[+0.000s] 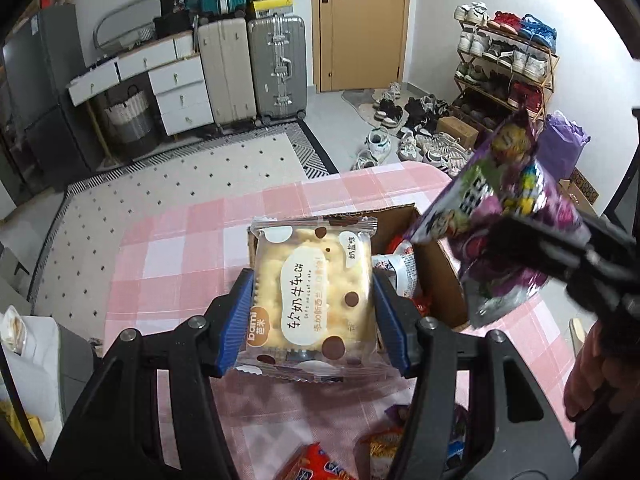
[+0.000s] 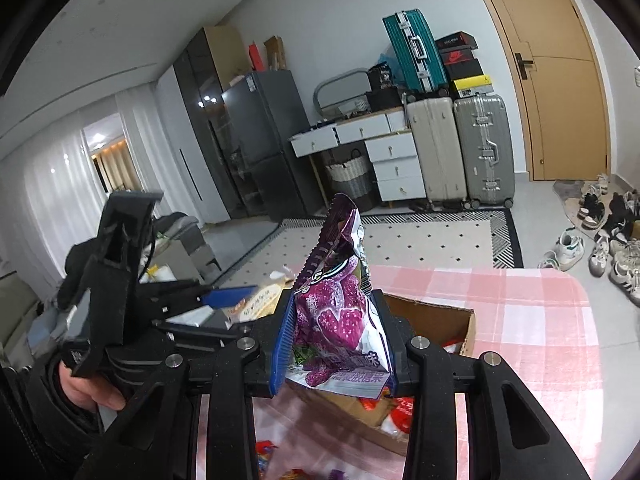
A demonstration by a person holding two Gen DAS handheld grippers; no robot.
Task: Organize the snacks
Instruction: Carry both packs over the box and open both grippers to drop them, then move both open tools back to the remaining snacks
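Pink-and-white checked cloth covered the bench point(image 1: 192, 240), with a patterned rug point(image 1: 180, 176) on the floor beyond it and suitcases point(image 1: 252, 72) against the far wall beside a tan door point(image 1: 360, 24). Left tool point(image 1: 314, 312) had its blue pads clamped on both side edges of a clear-wrapped cracker packet point(image 1: 312, 296), jaws only partly spread to the packet's width, packet held flat and face up above the near-left edge of the cardboard box point(image 1: 440, 280). Box sat open on the bench, with red-and-white wrappers visible inside. Right tool point(image 2: 334, 340) was pinched nearly closed on the lower part of a purple candy bag point(image 2: 340, 312), which stood upright between the pads with its crimped top pointing up; in the left wrist view the same bag hung tilted over the box's right side. Both snacks were off the bench, in the air above or beside the box, apart from each other. More snack packets point(image 1: 320, 464) lay on the cloth at the near edge, red and orange ones partly hidden behind the left tool's frame. Person's hand point(image 2: 92, 392) gripped the left tool's handle, seen in the right wrist view. Shoe rack point(image 1: 508, 68) stood to the right of the door, with loose shoes on the floor in front of it.
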